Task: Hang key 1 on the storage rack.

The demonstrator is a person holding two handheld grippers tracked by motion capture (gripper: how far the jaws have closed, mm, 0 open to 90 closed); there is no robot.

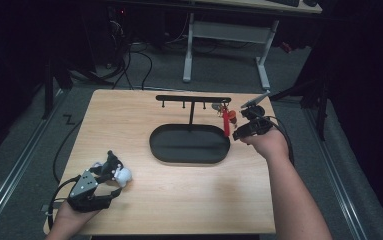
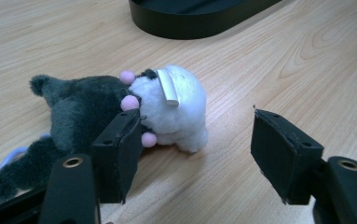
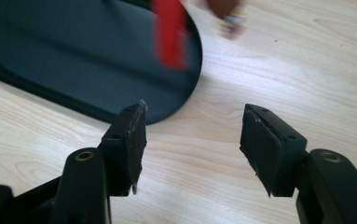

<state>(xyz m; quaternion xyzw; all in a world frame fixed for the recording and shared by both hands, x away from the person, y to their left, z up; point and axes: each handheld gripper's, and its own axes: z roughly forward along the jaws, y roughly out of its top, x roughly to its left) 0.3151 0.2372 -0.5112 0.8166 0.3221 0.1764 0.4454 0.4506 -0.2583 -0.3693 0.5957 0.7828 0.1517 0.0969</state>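
A small plush toy lies on the wooden table, part dark grey (image 2: 78,112) and part white (image 2: 176,109) with pink pompoms; in the high view it is at the front left (image 1: 122,174). My left gripper (image 2: 197,149) (image 1: 112,176) is open around its white end: the left pad touches the fur, the right pad stands apart. On the black stand (image 1: 193,98) a red strap (image 1: 226,122) (image 3: 169,32) with an orange-brown charm (image 3: 223,9) hangs from a right-hand hook. My right gripper (image 1: 240,126) (image 3: 192,140) is open just right of it, low over bare wood, with nothing between its pads.
The stand's black oval tray base (image 1: 164,150) (image 3: 50,56) sits mid-table, and its edge shows at the top of the left gripper view (image 2: 190,28). The crossbar's other hooks hang bare. A desk frame and cables stand on the floor beyond the table.
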